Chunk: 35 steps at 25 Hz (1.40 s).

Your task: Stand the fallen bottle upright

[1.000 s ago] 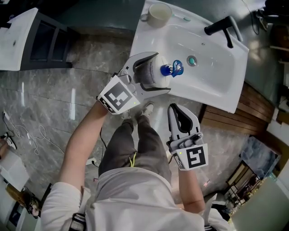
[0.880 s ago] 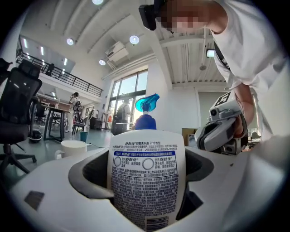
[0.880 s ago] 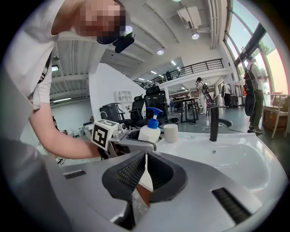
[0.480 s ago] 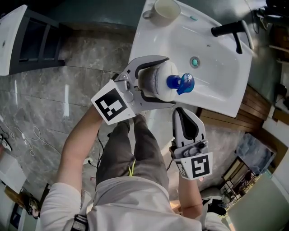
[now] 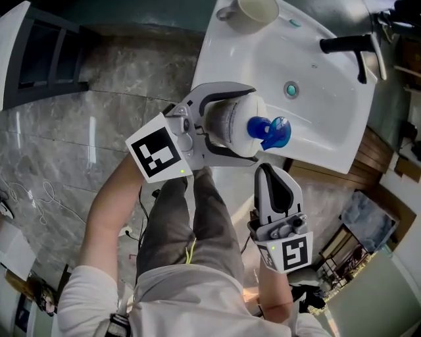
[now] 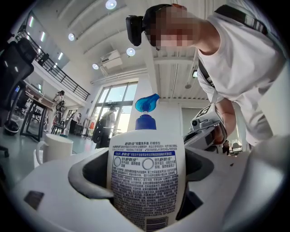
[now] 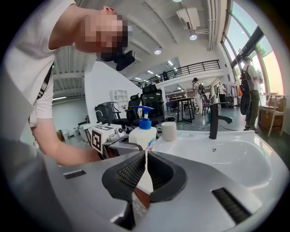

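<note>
A white pump bottle (image 5: pixel 237 125) with a blue pump head (image 5: pixel 270 131) sits between the jaws of my left gripper (image 5: pixel 250 123), which is shut on its body over the sink's near rim. In the left gripper view the bottle (image 6: pixel 147 181) stands upright with its printed label facing the camera. The right gripper view shows the same bottle (image 7: pixel 142 135) upright, its base hidden behind my jaws. My right gripper (image 5: pixel 268 170) hangs just below the sink's front edge, shut with nothing in it, its tips (image 7: pixel 146 156) pointing at the bottle.
The white sink (image 5: pixel 329 125) has a drain (image 5: pixel 290 89), a black tap (image 5: pixel 348 45) at its far right and a cream mug (image 5: pixel 256 10) on its far rim. My legs and grey tiled floor (image 5: pixel 79 131) lie below. A dark cabinet (image 5: pixel 39 46) stands at the left.
The left gripper with the bottle has turned and shifted slightly right, and looks larger in the head view. The right gripper has drifted lower in the frame, away from the sink.
</note>
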Tool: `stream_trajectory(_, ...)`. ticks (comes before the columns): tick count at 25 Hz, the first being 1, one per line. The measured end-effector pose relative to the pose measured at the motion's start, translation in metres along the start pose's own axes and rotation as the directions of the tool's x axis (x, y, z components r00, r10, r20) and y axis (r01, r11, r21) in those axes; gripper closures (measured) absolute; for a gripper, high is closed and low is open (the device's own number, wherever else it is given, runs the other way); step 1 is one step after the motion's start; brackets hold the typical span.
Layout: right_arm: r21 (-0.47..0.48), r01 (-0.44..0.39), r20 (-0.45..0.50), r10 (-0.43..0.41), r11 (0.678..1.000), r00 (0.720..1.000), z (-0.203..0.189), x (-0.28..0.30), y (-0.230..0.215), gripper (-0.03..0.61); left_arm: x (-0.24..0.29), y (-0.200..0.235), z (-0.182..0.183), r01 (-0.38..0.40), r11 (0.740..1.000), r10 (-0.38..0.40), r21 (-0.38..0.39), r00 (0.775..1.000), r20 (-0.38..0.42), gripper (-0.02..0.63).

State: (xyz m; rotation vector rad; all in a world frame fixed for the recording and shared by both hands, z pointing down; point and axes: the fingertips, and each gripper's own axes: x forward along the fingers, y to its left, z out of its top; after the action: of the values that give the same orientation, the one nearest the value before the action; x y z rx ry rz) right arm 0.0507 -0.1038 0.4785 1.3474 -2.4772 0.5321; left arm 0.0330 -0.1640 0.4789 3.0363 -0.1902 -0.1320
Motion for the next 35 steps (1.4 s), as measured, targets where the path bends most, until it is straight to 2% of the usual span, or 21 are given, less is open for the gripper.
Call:
stream_trajectory(11,0.023,0.015,0.009,-0.015,1.0,1.0,-0.012,-0.001,-0.007,0.537,-0.002,-0.007,-0.013,0.068,0.997,-0.066,0.044,0.997,-0.045,0.135)
stream_trajectory(20,0.033,0.007,0.01,-0.007,0.999,1.0,-0.015,-0.002,-0.01,0.537,-0.002,-0.006,-0.012,0.055,0.998,-0.053,0.034,0.997,-0.052,0.135)
stream_trajectory(28,0.032,-0.005,0.014,0.005,0.999,1.0,-0.022,-0.001,-0.009,0.537,-0.002,-0.005,-0.027,0.032,0.997,-0.025,0.064,0.995,-0.095,0.132)
stream_trajectory(35,0.033,-0.004,0.019,0.003,0.999,1.0,-0.025,-0.006,-0.002,0.537,-0.01,-0.005,-0.026,0.01,0.997,-0.002,0.075,0.995,-0.102,0.102)
